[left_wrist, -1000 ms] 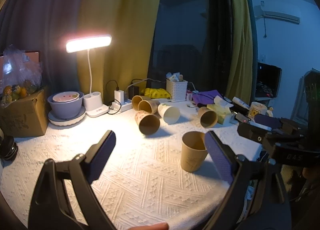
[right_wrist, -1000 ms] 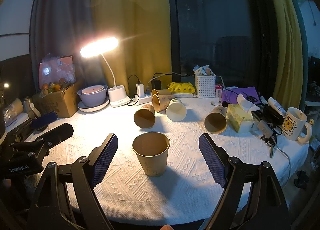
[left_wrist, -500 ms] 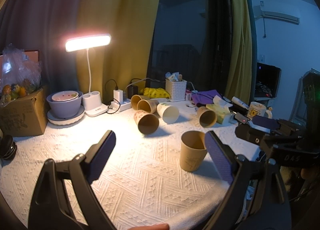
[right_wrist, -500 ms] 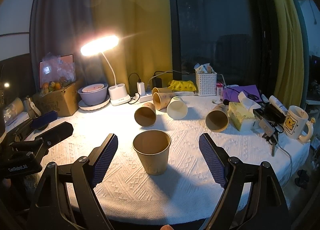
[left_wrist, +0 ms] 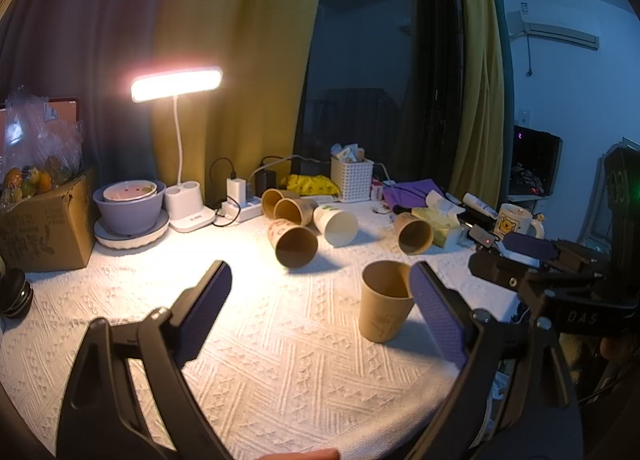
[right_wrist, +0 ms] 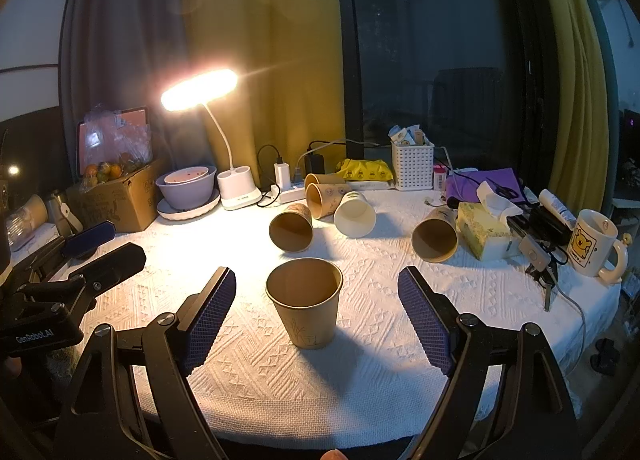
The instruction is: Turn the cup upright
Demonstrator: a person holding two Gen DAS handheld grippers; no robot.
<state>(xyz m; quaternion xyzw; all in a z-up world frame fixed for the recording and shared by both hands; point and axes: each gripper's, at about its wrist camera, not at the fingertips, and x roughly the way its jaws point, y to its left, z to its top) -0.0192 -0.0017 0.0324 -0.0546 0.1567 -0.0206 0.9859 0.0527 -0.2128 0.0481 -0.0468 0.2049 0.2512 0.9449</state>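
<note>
Open cloth in front of both claws, clutter further ahead

Between the spread fingers of the right gripper (right_wrist: pixel 316 312) stands only the upright cup (right_wrist: pixel 306 302), with bare tablecloth (right_wrist: pixel 360 376) on either side of it and beneath the jaws. Ahead of it lie tipped cups (right_wrist: pixel 291 232), blocking a straight push forward; ahead-right sit a tissue box (right_wrist: pixel 482 232) and a mug (right_wrist: pixel 596 246). The left gripper (left_wrist: pixel 320 312) has bare cloth between its fingers, the cup just inside its right finger.
</note>
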